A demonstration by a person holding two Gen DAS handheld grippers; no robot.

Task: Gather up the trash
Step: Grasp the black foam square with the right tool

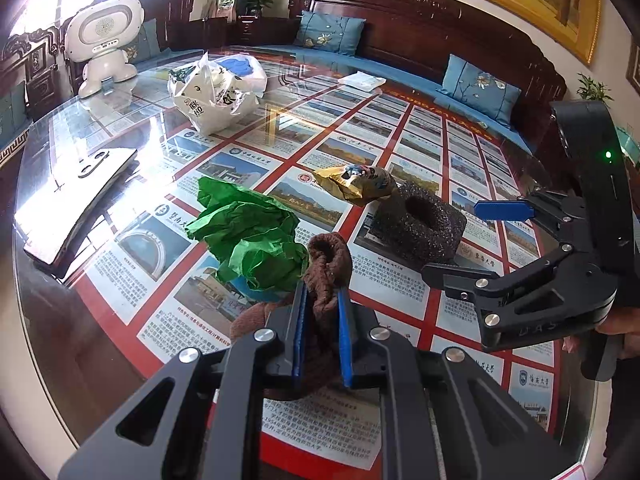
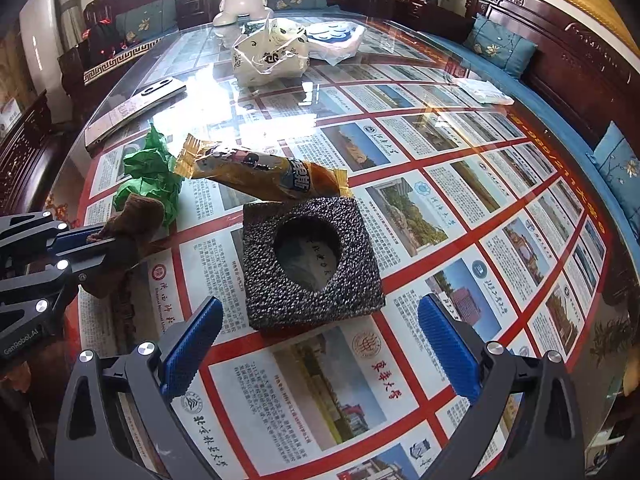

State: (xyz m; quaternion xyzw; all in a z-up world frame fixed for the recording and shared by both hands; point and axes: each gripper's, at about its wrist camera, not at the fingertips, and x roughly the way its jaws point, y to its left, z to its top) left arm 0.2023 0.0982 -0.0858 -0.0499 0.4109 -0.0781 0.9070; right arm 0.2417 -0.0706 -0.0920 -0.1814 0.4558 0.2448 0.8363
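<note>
Brown cloth [image 1: 326,276] sits pinched in our left tool [image 1: 323,320], lifted to bin it, while our right tool [image 2: 320,344] gapes wide, empty, facing the foam [image 2: 312,260].

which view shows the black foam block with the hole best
The right wrist view: the black foam block sits central, hole and square outline fully visible. The left wrist view shows it smaller, off to the side, at a low angle.

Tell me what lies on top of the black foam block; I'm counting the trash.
One end of the orange snack wrapper rests on the black foam block at its far edge. Through its hole only the printed tabletop shows.
</note>
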